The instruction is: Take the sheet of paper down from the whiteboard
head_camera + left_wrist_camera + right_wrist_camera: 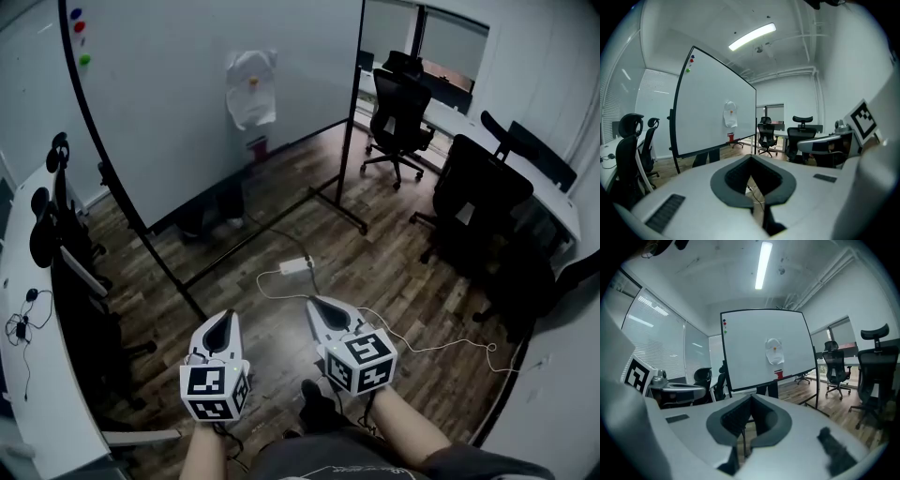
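A crumpled white sheet of paper (251,88) hangs on the whiteboard (187,103), pinned by an orange magnet (253,81). The left gripper view shows the paper (730,114) small and far off; the right gripper view has the paper (775,351) near the board's middle. My left gripper (222,322) and right gripper (318,305) are held side by side low in the head view, well short of the board. Both are shut with nothing between the jaws.
A red eraser (257,144) sits on the board's tray and several coloured magnets (79,28) sit at its top left. Black office chairs (398,122) and a white desk (525,178) stand to the right. A power strip (294,266) and cable lie on the wooden floor.
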### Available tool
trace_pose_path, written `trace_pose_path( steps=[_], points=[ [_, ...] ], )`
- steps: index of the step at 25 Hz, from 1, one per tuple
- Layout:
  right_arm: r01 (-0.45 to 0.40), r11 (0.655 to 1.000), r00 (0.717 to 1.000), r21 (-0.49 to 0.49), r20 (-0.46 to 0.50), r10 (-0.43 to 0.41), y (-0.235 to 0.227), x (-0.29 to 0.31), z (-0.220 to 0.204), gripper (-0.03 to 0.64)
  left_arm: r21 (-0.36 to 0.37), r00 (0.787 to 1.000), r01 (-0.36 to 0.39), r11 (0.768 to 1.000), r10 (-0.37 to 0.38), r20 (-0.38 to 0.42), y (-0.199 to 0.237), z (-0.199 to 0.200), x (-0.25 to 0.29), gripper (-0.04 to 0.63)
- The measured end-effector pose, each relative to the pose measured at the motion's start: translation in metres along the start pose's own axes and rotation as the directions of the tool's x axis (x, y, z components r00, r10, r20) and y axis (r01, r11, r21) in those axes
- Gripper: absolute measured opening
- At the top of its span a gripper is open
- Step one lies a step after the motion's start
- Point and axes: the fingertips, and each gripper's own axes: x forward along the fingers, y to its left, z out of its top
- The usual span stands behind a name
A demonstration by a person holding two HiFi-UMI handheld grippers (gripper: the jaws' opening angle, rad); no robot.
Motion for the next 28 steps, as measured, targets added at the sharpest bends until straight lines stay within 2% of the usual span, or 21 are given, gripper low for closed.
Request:
trace_pose_path(
  steps=[4,9,14,20,28],
  points=[
    [0.002,0.999,1.000,0.035,0.023,-0.002,-0.002,0.000,-0.002,0.021,0.003,1.000,0.003,1.000,-0.003,0.001,0.003,-0.003,0.003,0.012],
    [-0.026,0.999,0.999,0.031,0.028,0.026,-0.004,0.009,-0.012,0.022,0.029,0.999,0.020,0.999,-0.021,0.034,-0.003,0.006,0.008,0.014],
    [-0.019,0.999,1.000,0.033,0.020,0.018,-0.024,0.030,-0.017,0.023,0.051,1.000,0.021,0.998,-0.022,0.021,-0.005,0.007,0.033,0.014],
    [-0.049,0.997,0.993,-0.061,0.107,0.056,-0.039,0.058,0.017,0.023,0.037,1.000,0.002,0.999,-0.003,0.023,0.007,0.017,0.076,0.014],
    [-0.117,0.990,0.987,-0.079,0.103,0.125,-0.068,0.099,0.045,0.023,0.040,1.000,-0.013,0.999,0.012,0.023,0.006,0.037,0.133,0.014]
  ],
)
